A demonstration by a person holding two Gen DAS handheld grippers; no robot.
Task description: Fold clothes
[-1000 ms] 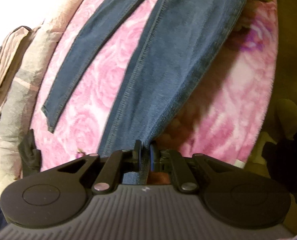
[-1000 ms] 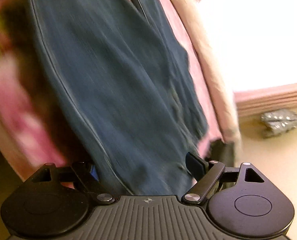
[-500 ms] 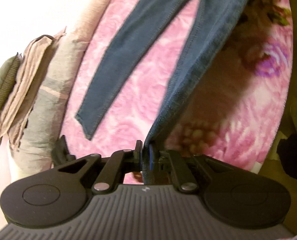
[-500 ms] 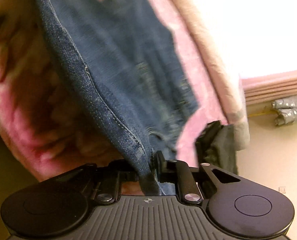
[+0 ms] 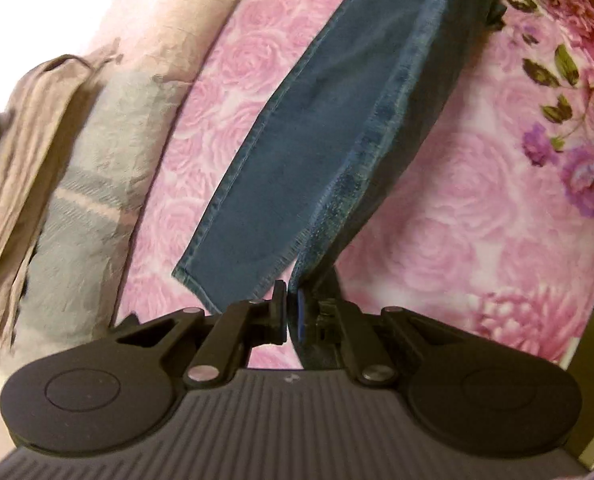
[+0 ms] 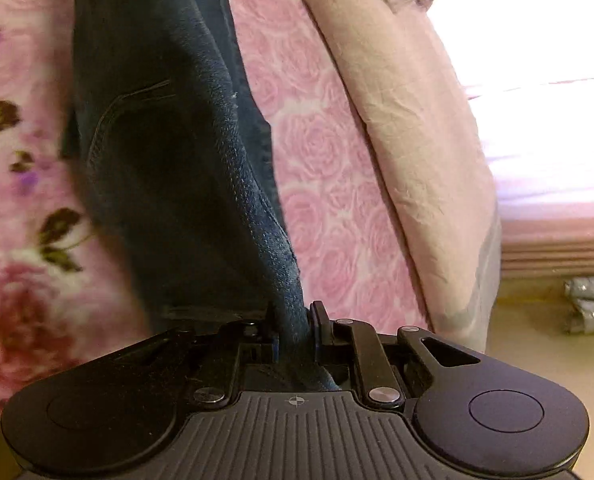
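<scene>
The pink rose-patterned blanket (image 5: 477, 216) covered the bed and served as my folding surface, with a beige quilt (image 5: 109, 128) bunched along its far edge. Across the blanket lay the jeans (image 5: 297, 160), dark blue denim, one leg flat with its hem near my left side and the other leg raised off the bed toward my tools. In the right wrist view the jeans (image 6: 169, 184) hung as a thick dark drape, a curved pocket seam showing on the upper part.

My left gripper (image 5: 291, 312) was pinched nearly shut on the hem edge of the raised leg, the denim caught thinly between its pads. My right gripper (image 6: 295, 324) was clamped narrow on a thicker bundle of the same garment, a seam ridge running straight into its jaws.

To do this step well, I judged that I should keep both grips firm and the fabric between them taut, so the raised leg would come down square on the flat one. Matching hem to hem and seam to seam mattered most; a slack span would leave a ridge in the fold. The left hold looked shallow, so any jerk risked slipping the hem free.
</scene>
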